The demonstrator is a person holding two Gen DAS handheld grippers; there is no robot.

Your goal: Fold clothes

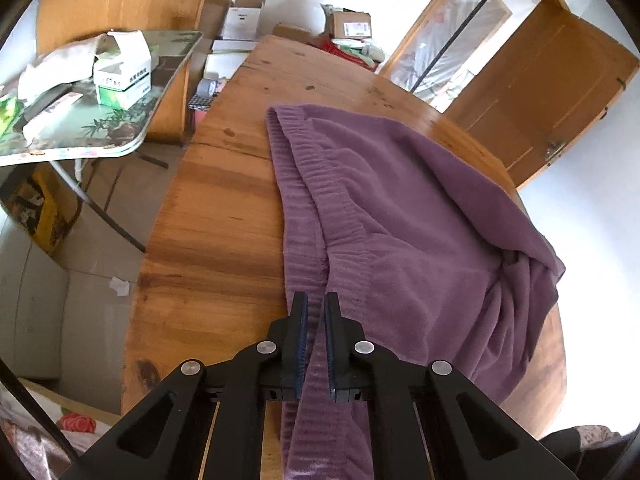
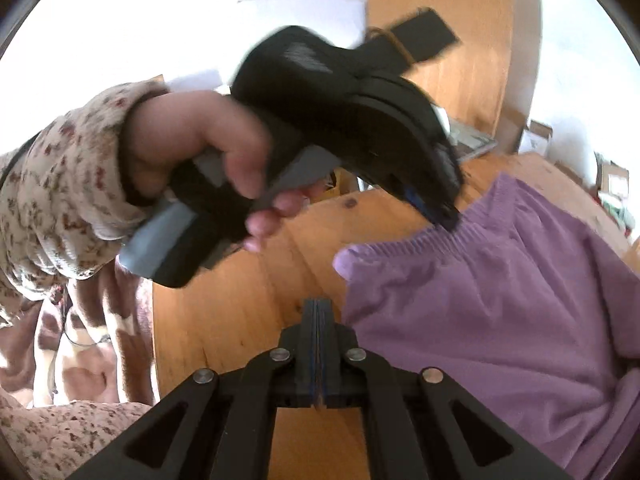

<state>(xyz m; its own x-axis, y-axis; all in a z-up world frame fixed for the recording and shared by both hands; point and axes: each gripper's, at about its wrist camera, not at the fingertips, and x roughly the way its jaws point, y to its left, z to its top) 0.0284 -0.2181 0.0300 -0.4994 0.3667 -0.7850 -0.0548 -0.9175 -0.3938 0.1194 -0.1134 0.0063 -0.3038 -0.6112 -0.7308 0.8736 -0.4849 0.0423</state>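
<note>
Purple garment [image 1: 400, 208] spread across table [image 1: 224, 216], hem at its near edge; left gripper [image 1: 316, 304] pinching ribbed band [image 1: 320, 184], right gripper [image 2: 318, 308] clenched empty (should take the band's free corner before lifting).

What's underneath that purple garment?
The purple garment lies on a wooden table, whose bare boards show around it. Whatever lies beneath the cloth itself is covered.
</note>
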